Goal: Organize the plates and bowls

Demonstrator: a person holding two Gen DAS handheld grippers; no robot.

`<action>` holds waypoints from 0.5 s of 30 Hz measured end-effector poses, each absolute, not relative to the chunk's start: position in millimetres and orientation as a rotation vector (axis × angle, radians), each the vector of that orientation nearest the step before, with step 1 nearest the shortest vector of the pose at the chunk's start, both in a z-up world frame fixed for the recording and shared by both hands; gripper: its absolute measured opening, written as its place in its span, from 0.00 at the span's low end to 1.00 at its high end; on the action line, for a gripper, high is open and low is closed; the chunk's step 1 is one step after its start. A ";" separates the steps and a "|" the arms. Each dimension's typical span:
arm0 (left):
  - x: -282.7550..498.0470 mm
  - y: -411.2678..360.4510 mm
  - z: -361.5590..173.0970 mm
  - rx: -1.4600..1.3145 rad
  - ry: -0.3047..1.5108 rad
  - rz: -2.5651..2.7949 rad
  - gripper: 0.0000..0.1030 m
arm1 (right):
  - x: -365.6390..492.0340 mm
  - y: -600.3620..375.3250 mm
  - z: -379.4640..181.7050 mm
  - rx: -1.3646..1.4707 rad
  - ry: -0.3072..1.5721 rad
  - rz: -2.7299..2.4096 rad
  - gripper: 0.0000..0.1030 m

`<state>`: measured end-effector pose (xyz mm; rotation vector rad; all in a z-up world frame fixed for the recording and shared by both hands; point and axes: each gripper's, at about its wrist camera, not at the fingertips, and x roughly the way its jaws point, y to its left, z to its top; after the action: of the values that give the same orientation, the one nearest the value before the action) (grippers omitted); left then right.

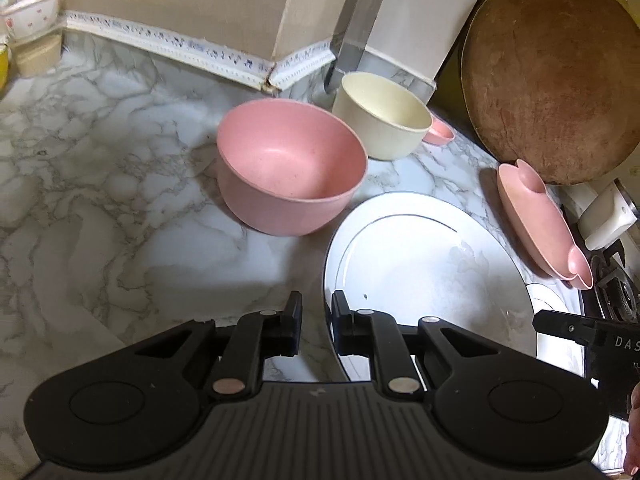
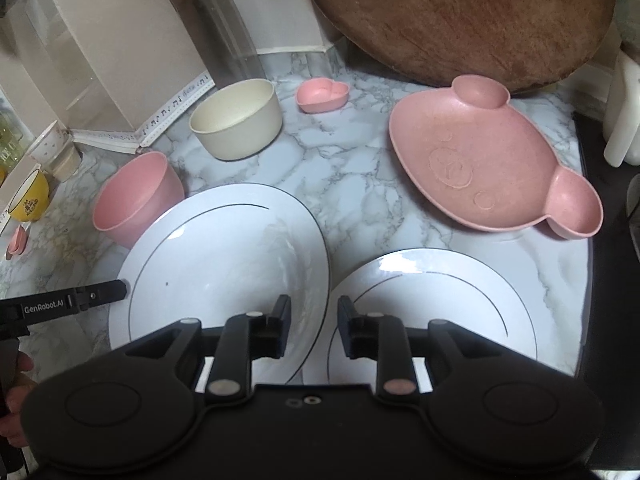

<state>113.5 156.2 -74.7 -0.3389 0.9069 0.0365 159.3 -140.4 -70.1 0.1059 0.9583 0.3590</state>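
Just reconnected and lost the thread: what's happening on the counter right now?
A person with two handheld grippers is sorting dishes. The left gripper pinches the rim of the left white plate, which overlaps a second white plate. The right gripper is open above their overlap, holding nothing. The pink bowl and cream bowl stand behind.

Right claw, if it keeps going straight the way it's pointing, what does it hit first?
Probably the overlap of the two white plates: the left plate lies over the right plate just ahead of the right claw. Depth is unclear.
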 end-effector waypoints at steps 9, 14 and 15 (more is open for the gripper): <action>97.2 149.5 -58.0 -0.286 0.845 -0.017 0.16 | 138.1 -128.9 -53.5 0.098 0.897 0.354 0.35; 86.2 146.6 -49.5 -0.271 0.794 -0.042 0.56 | 123.2 -121.4 -47.4 0.085 0.869 0.348 0.38; 83.5 145.4 -47.3 -0.256 0.778 -0.043 0.58 | 120.0 -119.7 -46.3 0.083 0.865 0.346 0.39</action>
<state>83.5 145.4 -47.3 -0.2562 0.7783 -0.0434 120.0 -119.7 -46.3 0.0826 0.8646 0.3456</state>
